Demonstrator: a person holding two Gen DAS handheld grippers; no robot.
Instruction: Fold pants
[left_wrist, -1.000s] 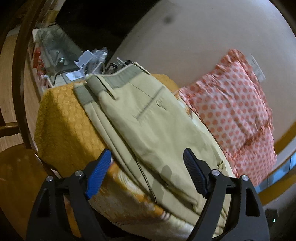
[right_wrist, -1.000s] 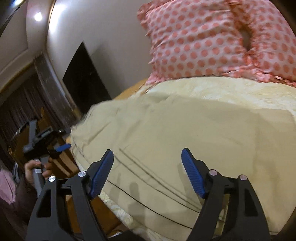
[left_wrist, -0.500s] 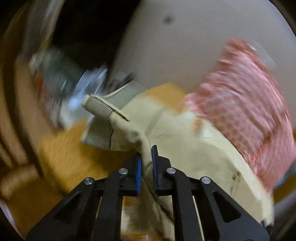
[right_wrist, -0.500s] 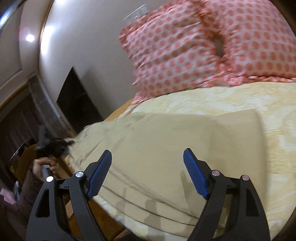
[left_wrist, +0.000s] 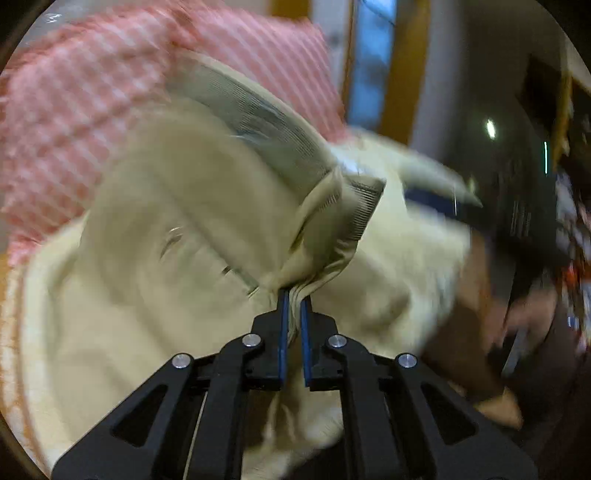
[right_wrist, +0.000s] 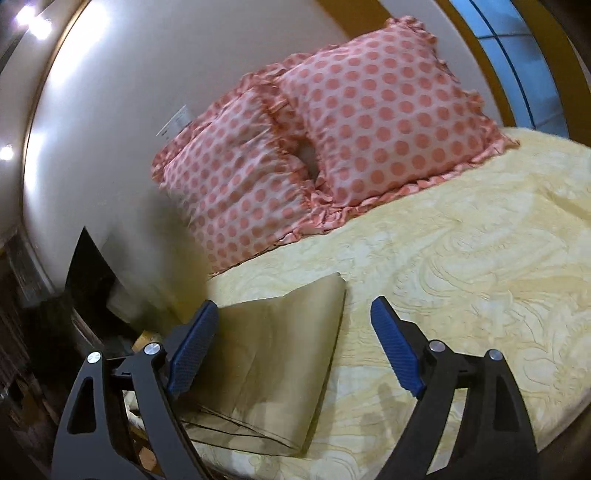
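While our left-wrist view blurs, we note the left gripper (left_wrist: 293, 314) pinched tight on the pants (left_wrist: 177, 258) near the waistband. Only our right-wrist view shows the right gripper (right_wrist: 291, 354) gaping, empty, over the pant-leg end, with bare bedspread (right_wrist: 461, 266) rightward.

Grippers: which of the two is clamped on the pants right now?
The left gripper: its blue pads are pinched on bunched khaki pants near the waistband. The right gripper hangs open above them.

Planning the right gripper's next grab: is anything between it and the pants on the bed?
Nothing visible. The open right gripper hovers over the pants, which lie bare on the yellow bedspread; the pillows sit farther back.
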